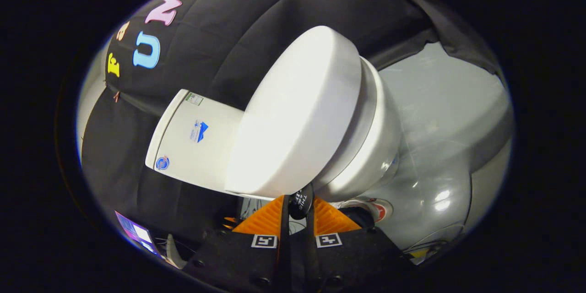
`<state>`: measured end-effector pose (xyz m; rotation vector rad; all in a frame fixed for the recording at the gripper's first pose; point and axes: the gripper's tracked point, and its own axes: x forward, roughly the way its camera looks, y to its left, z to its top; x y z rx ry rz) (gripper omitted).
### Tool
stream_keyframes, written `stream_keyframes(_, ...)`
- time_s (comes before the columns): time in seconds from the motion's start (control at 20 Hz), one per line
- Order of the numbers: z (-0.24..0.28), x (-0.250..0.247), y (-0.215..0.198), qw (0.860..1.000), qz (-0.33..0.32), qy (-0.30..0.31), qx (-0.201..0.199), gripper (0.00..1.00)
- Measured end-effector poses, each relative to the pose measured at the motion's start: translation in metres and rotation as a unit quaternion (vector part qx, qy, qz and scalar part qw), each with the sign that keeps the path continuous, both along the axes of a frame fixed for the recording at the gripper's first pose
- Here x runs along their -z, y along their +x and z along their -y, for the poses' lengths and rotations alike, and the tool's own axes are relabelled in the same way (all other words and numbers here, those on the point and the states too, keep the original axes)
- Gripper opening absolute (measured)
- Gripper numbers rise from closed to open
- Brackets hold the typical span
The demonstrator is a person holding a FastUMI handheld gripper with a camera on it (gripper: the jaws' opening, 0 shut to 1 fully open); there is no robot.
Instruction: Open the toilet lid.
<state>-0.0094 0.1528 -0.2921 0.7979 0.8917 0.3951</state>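
Black cloth hangs behind the scene as the booth wall (238, 23), and a glossy grey floor (439, 114) spreads out past the toilet, catching a couple of bright reflections. Your view is rolled well over, so the toilet appears tipped on its side.

You have the toilet lid (297, 114) directly ahead of the gripper (297, 210), its near edge sitting just beyond the fingertips. A small dark round tab (301, 202) with pale lettering sits at that near edge, right in the narrow gap between your fingers. The fingers stand close together, with only a slim slot between them, and the tab occupies it; from this angle you cannot tell whether both pads actually press on it.

The lid itself is plain white, smooth and rounded, with a soft sheen across its broad top. It looks lifted a little off the seat (366, 123), which shows as a white rim beside it, above the rounded bowl (371, 165). Beyond the lid, the white tank (192, 137) lies against the cloth, carrying a few small stickers. A lit screen (135, 233) glows beside your fingers, low by the cloth.
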Motion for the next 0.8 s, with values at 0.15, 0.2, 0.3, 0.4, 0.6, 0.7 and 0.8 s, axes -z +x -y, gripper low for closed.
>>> stream_keyframes(0.15, -0.001, -0.013, -0.001, 0.999, 0.022, -0.01, -0.024, 0.16)
stream_keyframes(0.2, 0.0, -0.021, 0.001, 0.999, 0.033, -0.012, -0.029, 0.16)
stream_keyframes(0.3, 0.0, -0.041, 0.002, 0.998, 0.05, -0.012, -0.031, 0.16)
stream_keyframes(0.4, -0.006, -0.058, 0.004, 0.997, 0.071, -0.015, -0.037, 0.16)
stream_keyframes(0.6, -0.017, -0.083, 0.011, 0.995, 0.1, -0.022, -0.009, 0.16)
stream_keyframes(0.7, -0.023, -0.111, 0.009, 0.994, 0.104, -0.023, -0.006, 0.05)
stream_keyframes(0.8, -0.033, -0.131, 0.011, 0.987, 0.146, -0.066, -0.026, 0.05)
